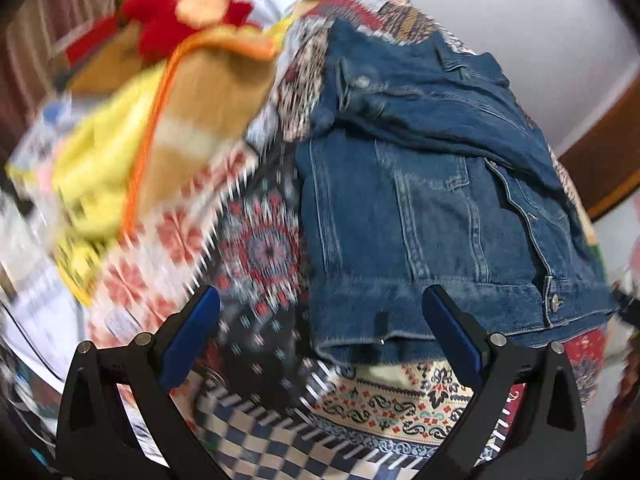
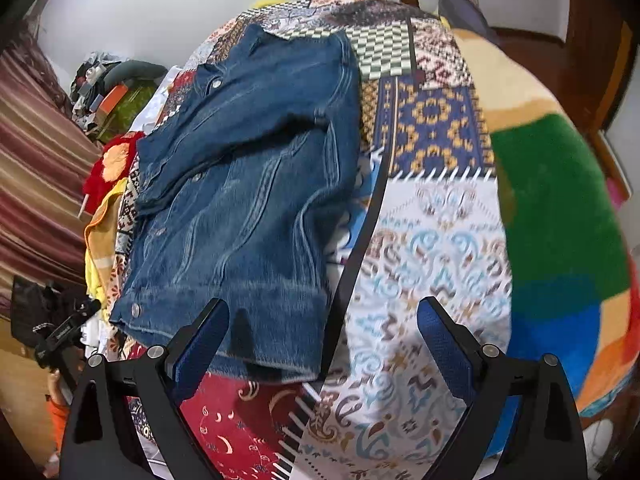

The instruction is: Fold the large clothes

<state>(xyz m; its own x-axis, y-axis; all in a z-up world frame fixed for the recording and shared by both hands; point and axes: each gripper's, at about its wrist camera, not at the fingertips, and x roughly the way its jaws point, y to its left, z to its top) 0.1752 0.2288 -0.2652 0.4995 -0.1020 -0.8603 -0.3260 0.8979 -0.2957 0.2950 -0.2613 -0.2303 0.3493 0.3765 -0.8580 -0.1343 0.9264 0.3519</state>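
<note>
A blue denim jacket (image 1: pixel 420 208) lies on a patchwork bedspread (image 1: pixel 400 404), with one sleeve folded across its chest. My left gripper (image 1: pixel 322 312) hovers open just above the jacket's hem. The hem's near-left corner sits between its blue pads (image 1: pixel 452 332), and nothing is gripped. In the right wrist view the same jacket (image 2: pixel 240 200) lies left of centre. My right gripper (image 2: pixel 322 324) is open too. Its left pad (image 2: pixel 204 340) is over the hem, and the hem's right corner lies between the fingers over the bedspread (image 2: pixel 432 256). The left wrist picture is blurred.
A yellow and tan blanket (image 1: pixel 160 128) and a red plush item (image 1: pixel 176 20) lie left of the jacket. A green, blue and orange fleece blanket (image 2: pixel 560 220) covers the bed's right side. A striped curtain (image 2: pixel 36 168) and a black stand-like object (image 2: pixel 60 332) are at the left.
</note>
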